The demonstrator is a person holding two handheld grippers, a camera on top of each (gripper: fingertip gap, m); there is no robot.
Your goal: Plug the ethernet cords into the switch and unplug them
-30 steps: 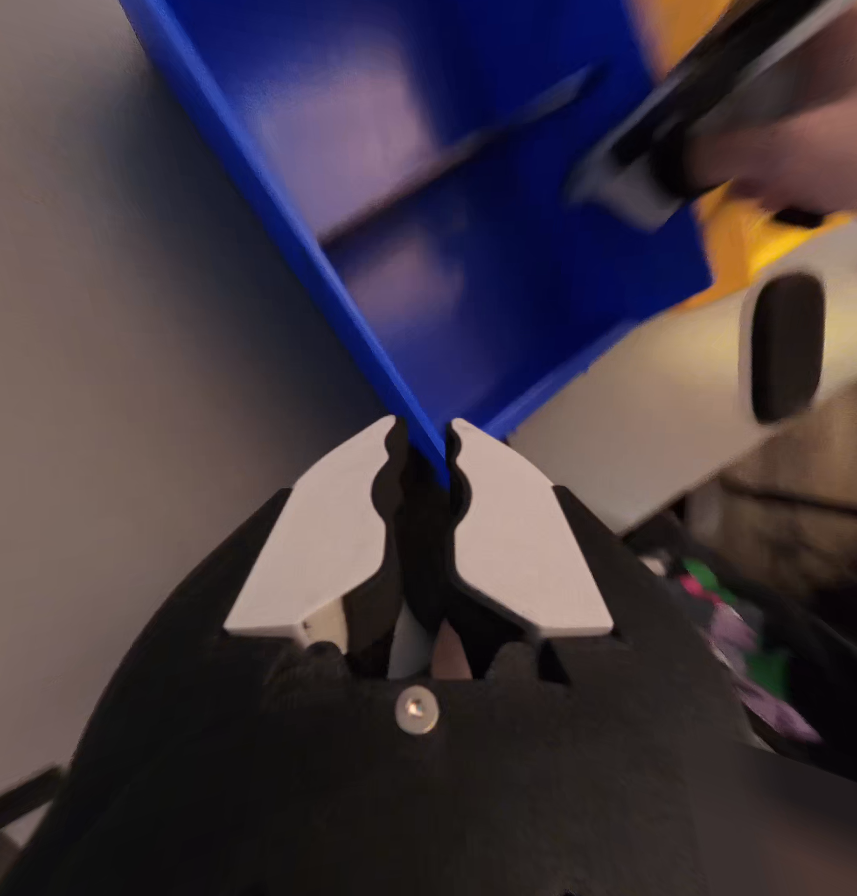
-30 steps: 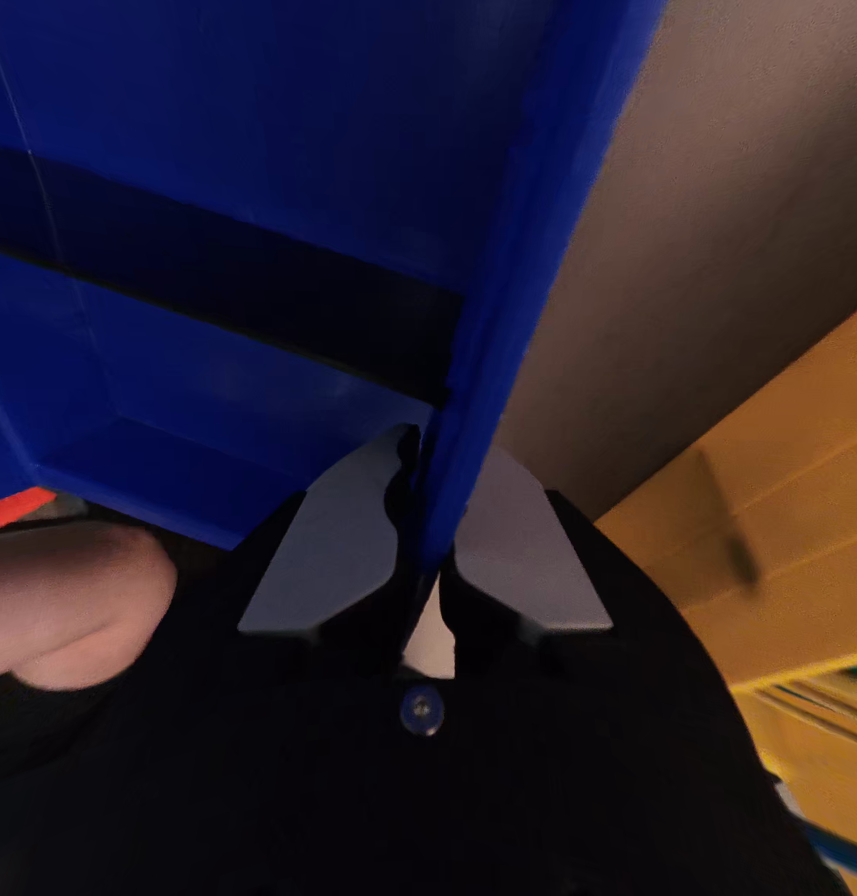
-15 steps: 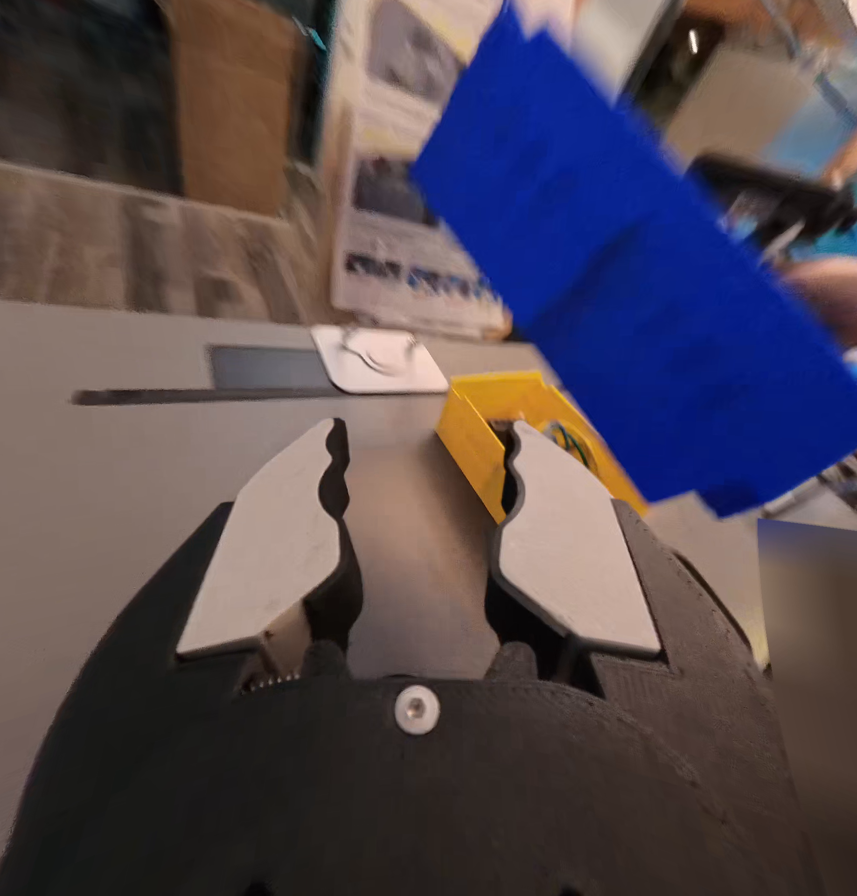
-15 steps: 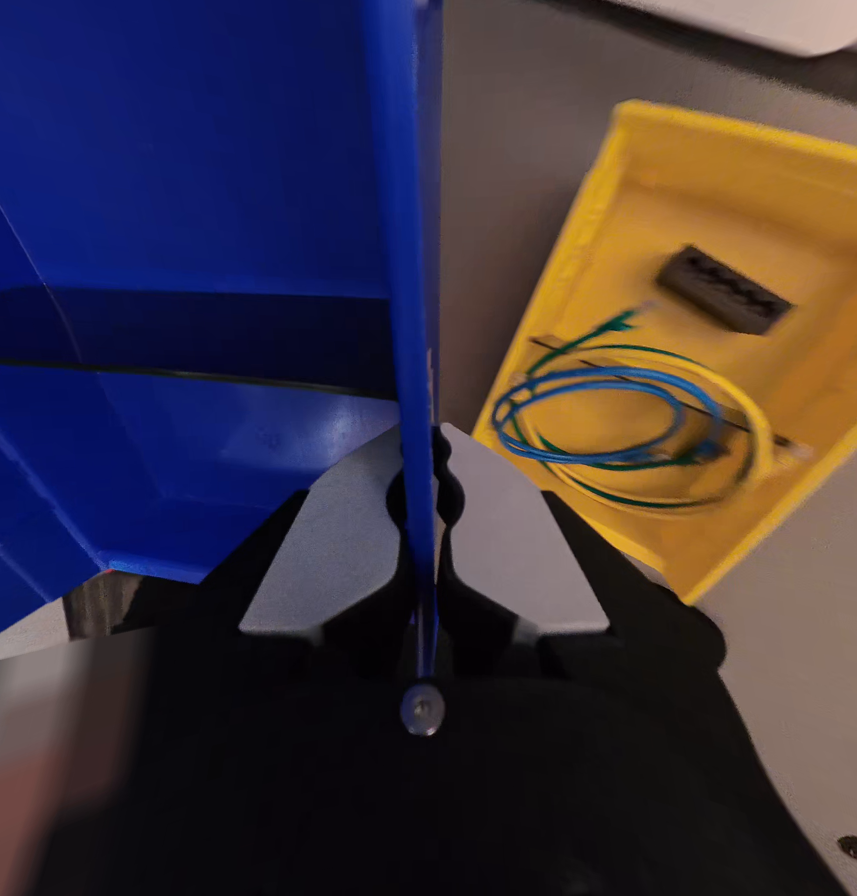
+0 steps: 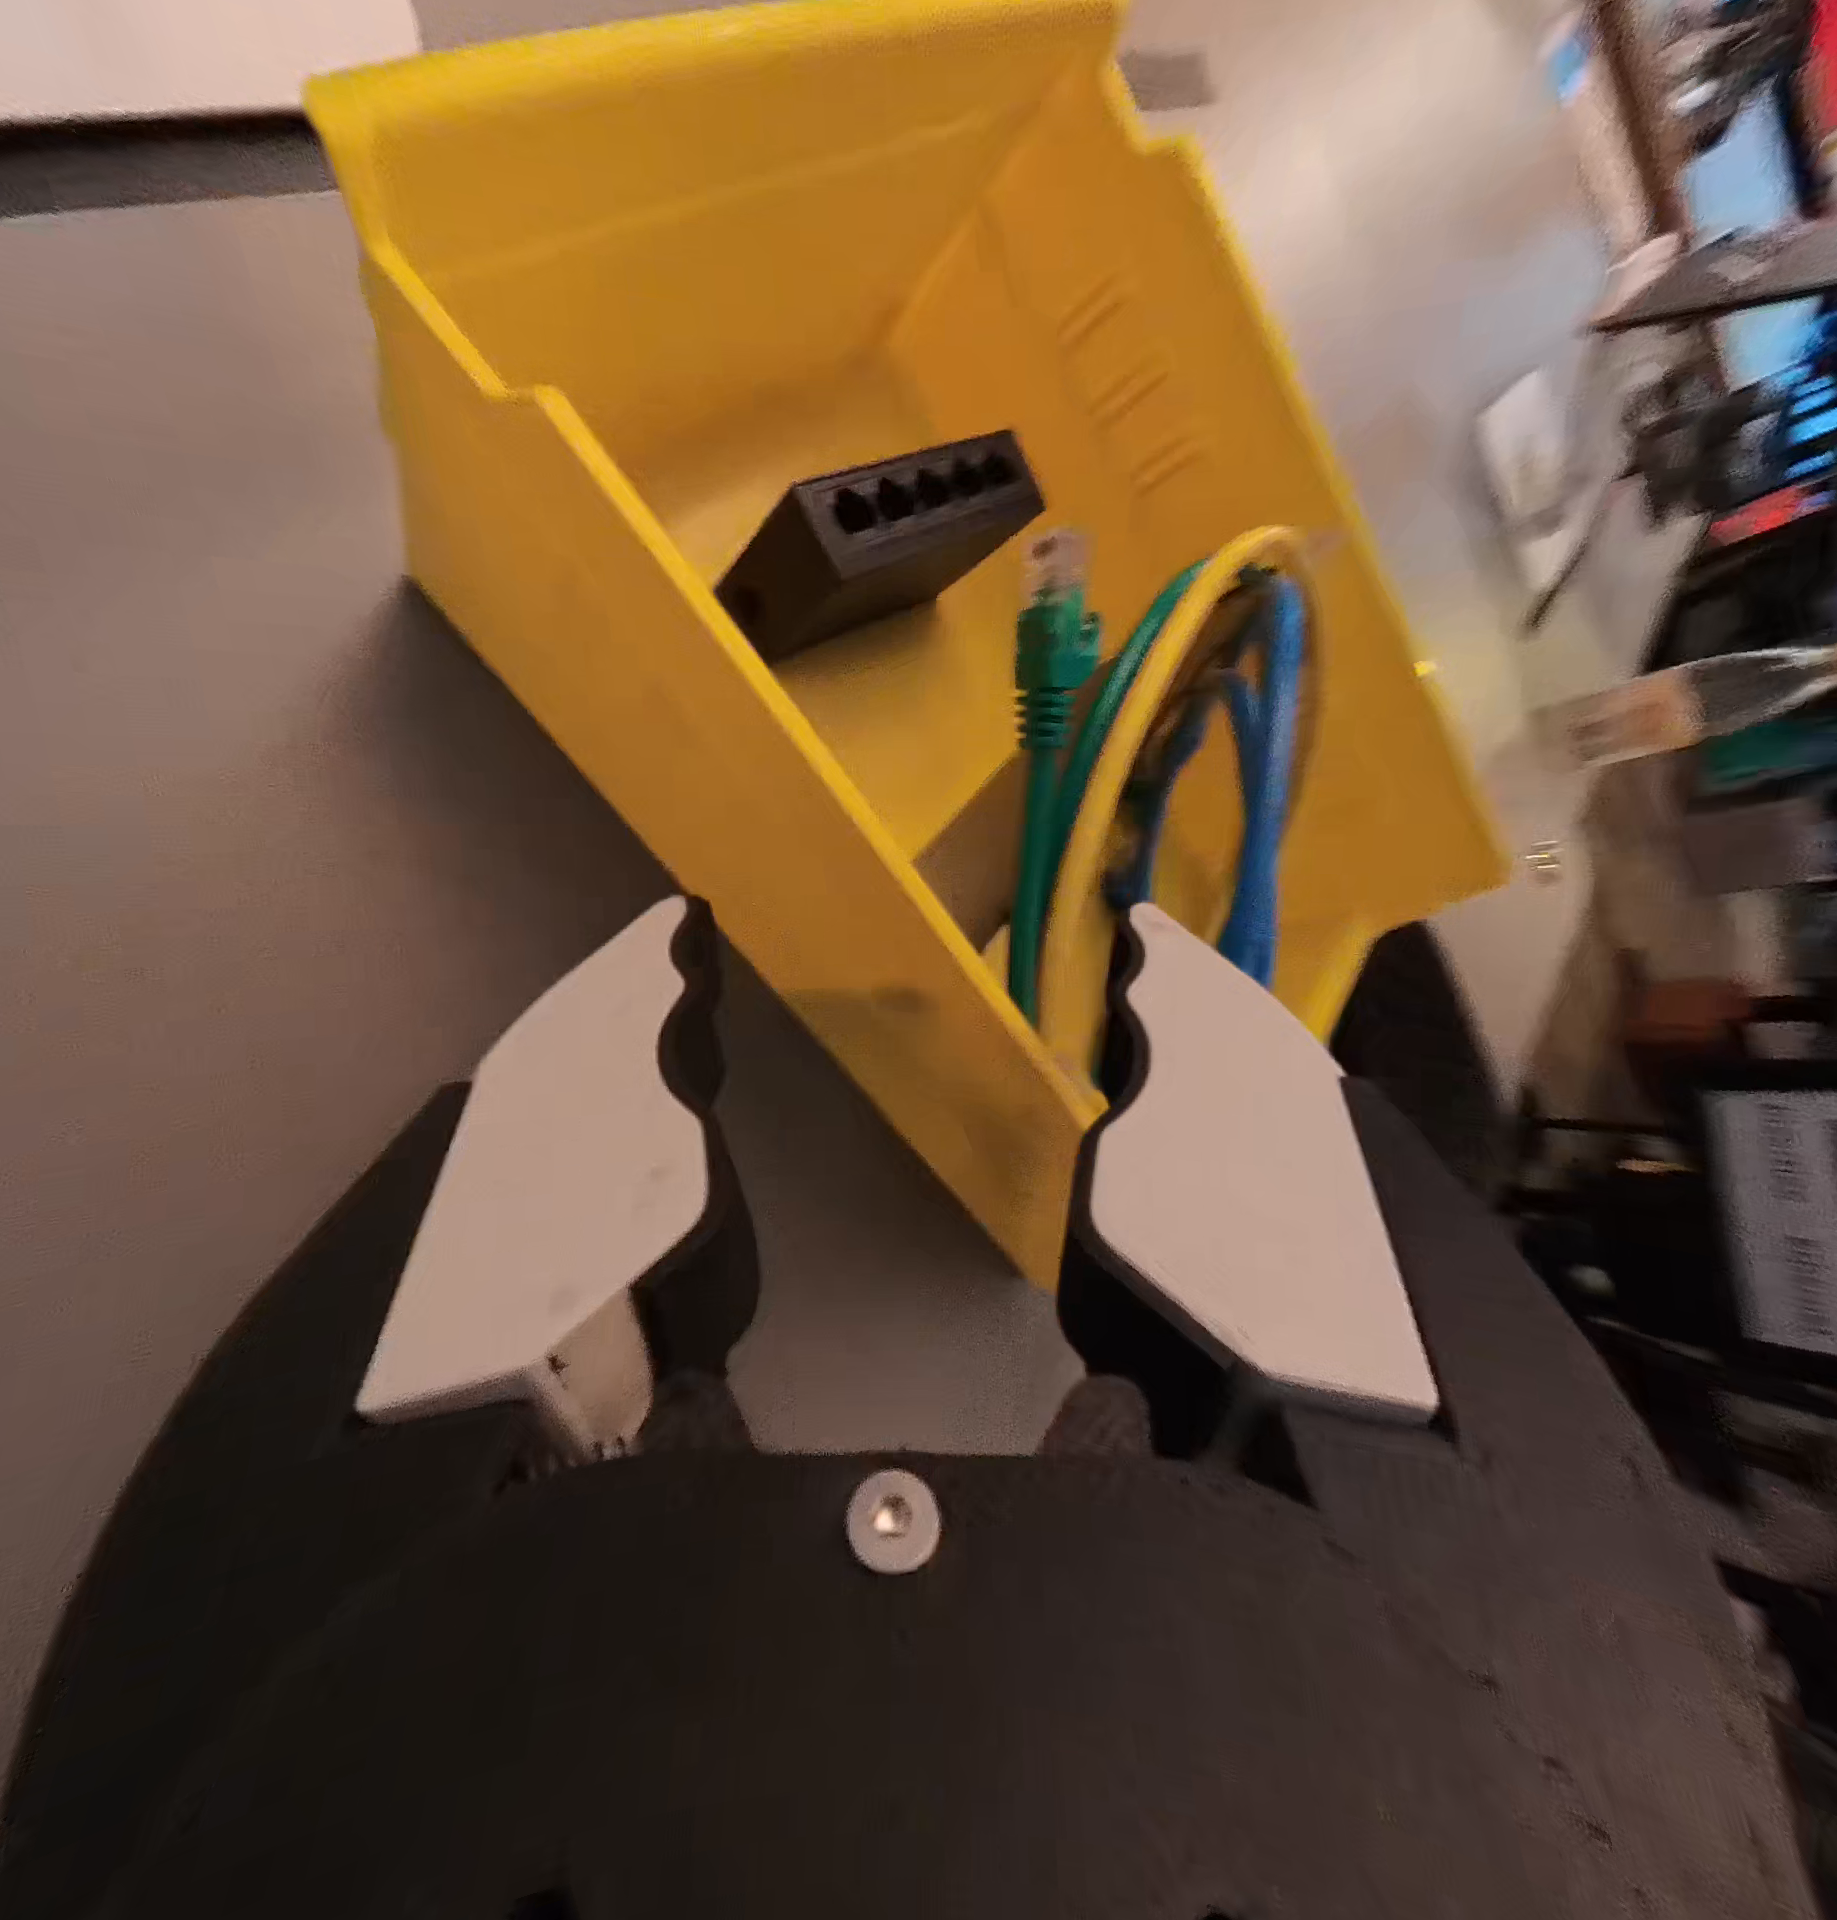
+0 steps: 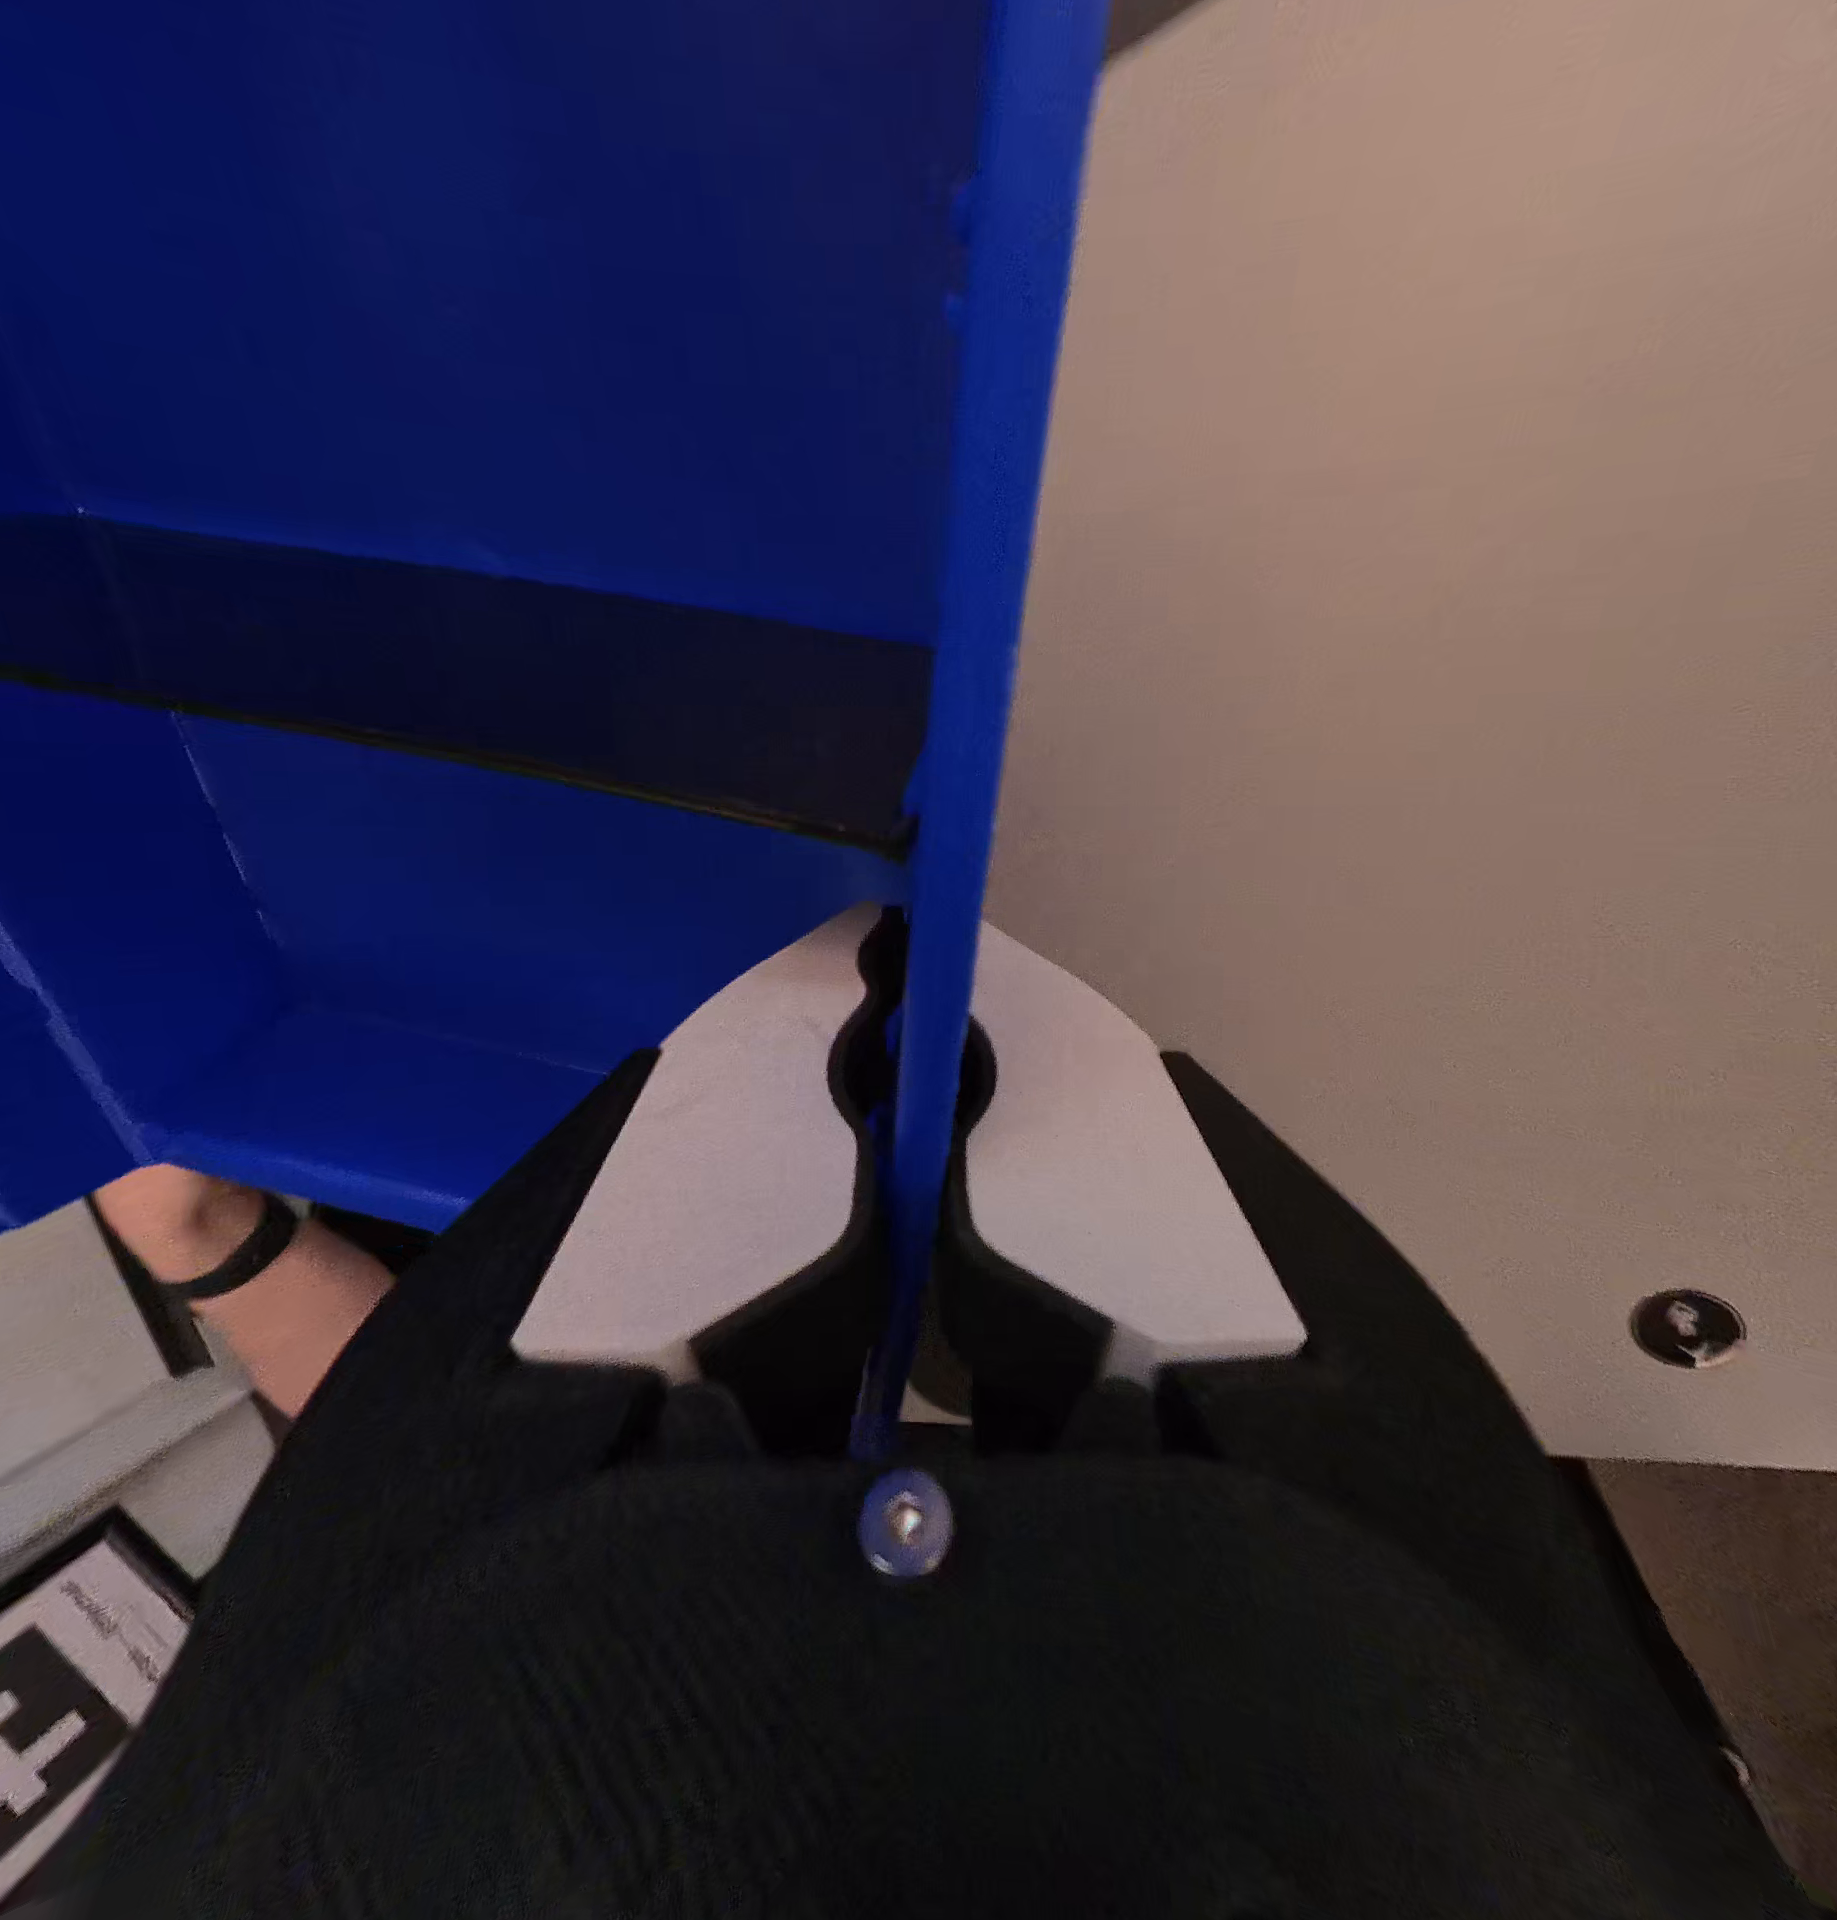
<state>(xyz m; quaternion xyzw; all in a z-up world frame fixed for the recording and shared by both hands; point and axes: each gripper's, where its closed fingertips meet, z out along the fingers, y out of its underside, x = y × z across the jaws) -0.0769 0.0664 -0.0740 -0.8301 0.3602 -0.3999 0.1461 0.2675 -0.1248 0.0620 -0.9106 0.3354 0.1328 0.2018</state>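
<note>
Left wrist view: your left gripper (image 5: 909,914) fills the lower half of the frame, its two pale fingers (image 5: 571,1153) spread wide and holding nothing. Its tips sit at the near corner of a yellow bin (image 5: 685,727), which runs from the upper left of the frame down toward the centre on a grey table (image 5: 166,623). The bin's near wall crosses the gap between the fingers, and the right-hand finger touches or nearly touches that wall's lower corner; the blur does not let you tell which. Inside the bin, just above centre, lies the black switch (image 5: 872,551), its row of ports facing you. Just to its right, a green cord (image 5: 1044,727) points its clear plug upward, apart from the switch. A yellow cord (image 5: 1194,582) and a blue cord (image 5: 1267,748) loop beside it toward the bin's right wall. The right edge of the frame is a blur of shelves and clutter.

Right wrist view: your right gripper (image 6: 919,935) points up the frame from the bottom, its fingers clamped on the thin side wall of a blue bin (image 6: 478,416). That wall stands as a near-vertical strip through the centre. The bin's open inside, crossed by a dark divider, fills the upper left. A person's bare wrist with a dark band (image 6: 218,1257) shows under the bin at lower left. The pale table (image 6: 1465,727) covers the right side.
</note>
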